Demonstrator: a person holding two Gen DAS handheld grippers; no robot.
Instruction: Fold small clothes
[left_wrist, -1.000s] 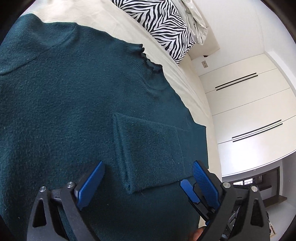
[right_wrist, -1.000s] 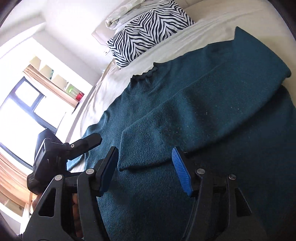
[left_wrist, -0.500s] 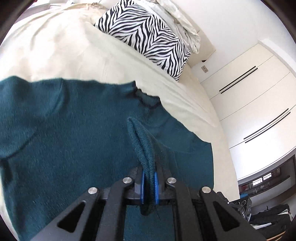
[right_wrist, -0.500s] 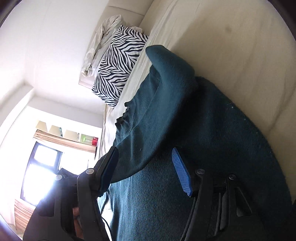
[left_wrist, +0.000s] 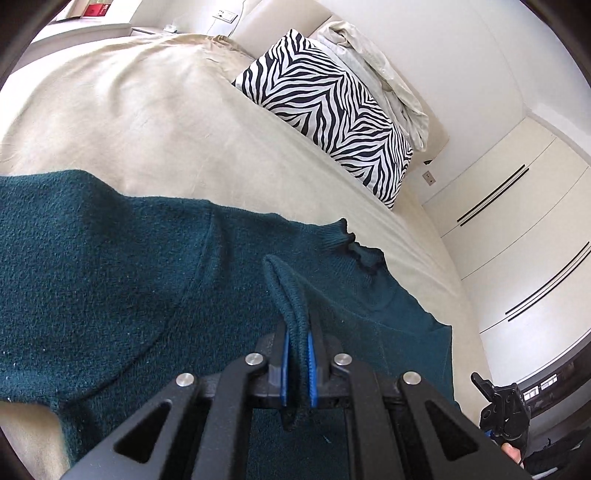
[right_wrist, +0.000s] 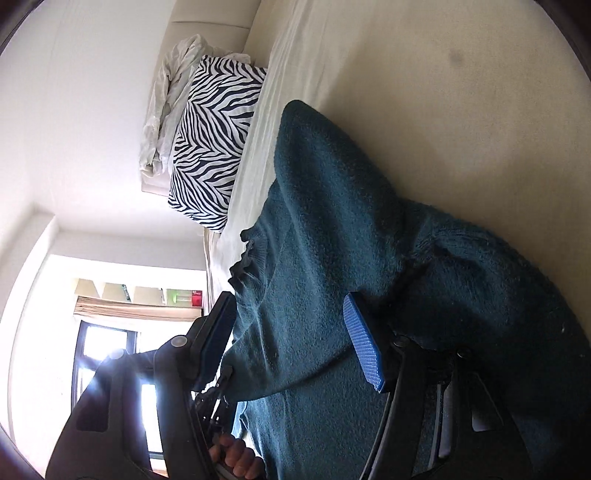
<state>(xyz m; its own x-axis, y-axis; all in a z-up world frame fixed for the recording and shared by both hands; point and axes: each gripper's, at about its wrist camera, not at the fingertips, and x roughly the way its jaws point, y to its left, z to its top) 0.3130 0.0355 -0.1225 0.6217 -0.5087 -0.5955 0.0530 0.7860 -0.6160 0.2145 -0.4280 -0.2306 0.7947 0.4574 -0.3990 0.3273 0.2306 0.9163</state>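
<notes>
The sweater (left_wrist: 110, 280) lies spread on the near part of the bed (left_wrist: 147, 122). At the bed's far end a pillow (left_wrist: 332, 110) leans, with crumpled bedding (left_wrist: 380, 70) behind it. Wardrobe doors (left_wrist: 517, 221) stand to the right of the bed. The sweater's cuff (left_wrist: 291, 314) sits between the left gripper (left_wrist: 297, 369) pads, raised above the sweater body.

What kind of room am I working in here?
Most likely a bedroom: the dark green sweater lies on a bed with a cream sheet, a zebra-print pillow leans at the headboard, and built-in white wardrobe doors line the wall.
</notes>
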